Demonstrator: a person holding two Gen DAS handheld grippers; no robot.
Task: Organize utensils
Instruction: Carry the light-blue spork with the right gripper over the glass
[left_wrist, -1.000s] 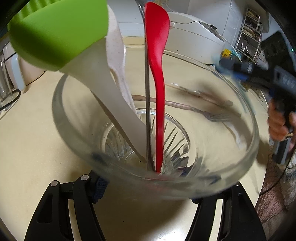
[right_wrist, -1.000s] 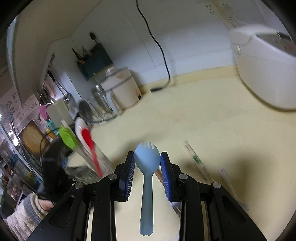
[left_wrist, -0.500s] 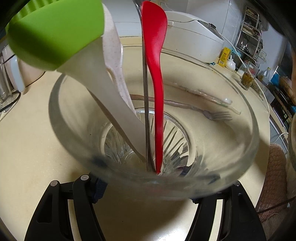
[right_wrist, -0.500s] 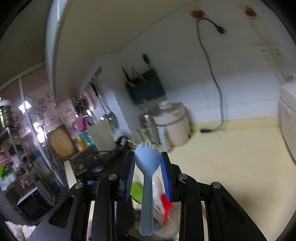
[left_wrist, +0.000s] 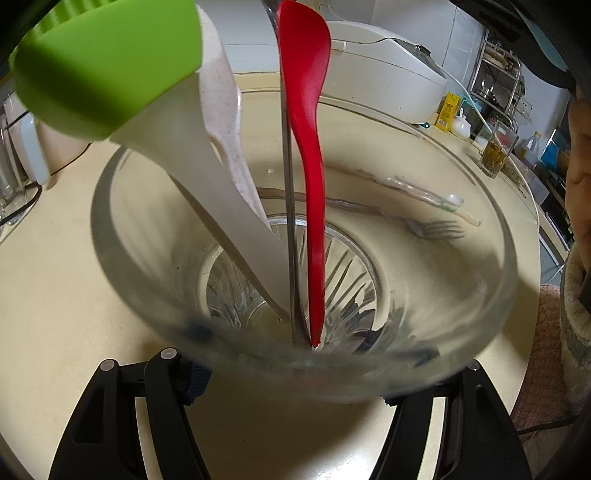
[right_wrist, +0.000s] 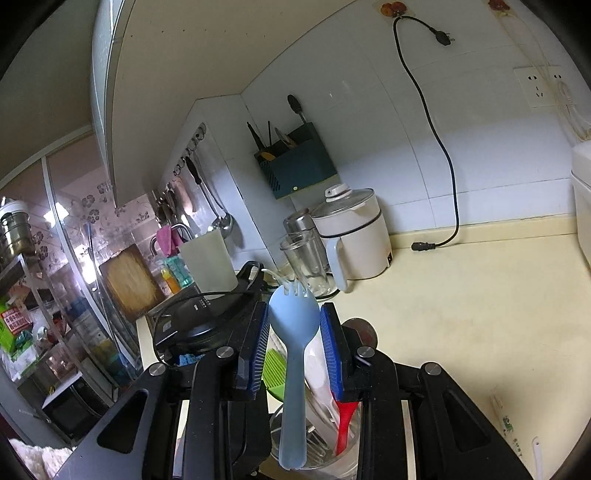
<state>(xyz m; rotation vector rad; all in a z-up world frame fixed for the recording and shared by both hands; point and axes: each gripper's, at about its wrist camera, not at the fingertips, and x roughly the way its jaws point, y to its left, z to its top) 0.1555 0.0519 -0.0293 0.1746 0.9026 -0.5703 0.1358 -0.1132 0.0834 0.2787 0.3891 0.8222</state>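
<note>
Since the earlier frame, the right claw (right_wrist: 293, 345) has been carried up and across, so that the clear ribbed glass tumbler (right_wrist: 317, 448) is now seen directly under it. The pale blue plastic spork (right_wrist: 293, 362) is clenched between its blue pads, bowl and tines to the far side, handle end hanging over the tumbler mouth. The left claw (left_wrist: 295, 384) has stayed in place, clenched on the tumbler (left_wrist: 480, 258) from both sides. Inside the tumbler a red plastic spoon (left_wrist: 310, 155), a thin metal handle (left_wrist: 288, 192) and a white spatula with a green silicone head (left_wrist: 122, 62) are leaned. A metal fork (left_wrist: 436, 227) is seen through the glass, lying on the cream counter (left_wrist: 48, 280) beyond it.
</note>
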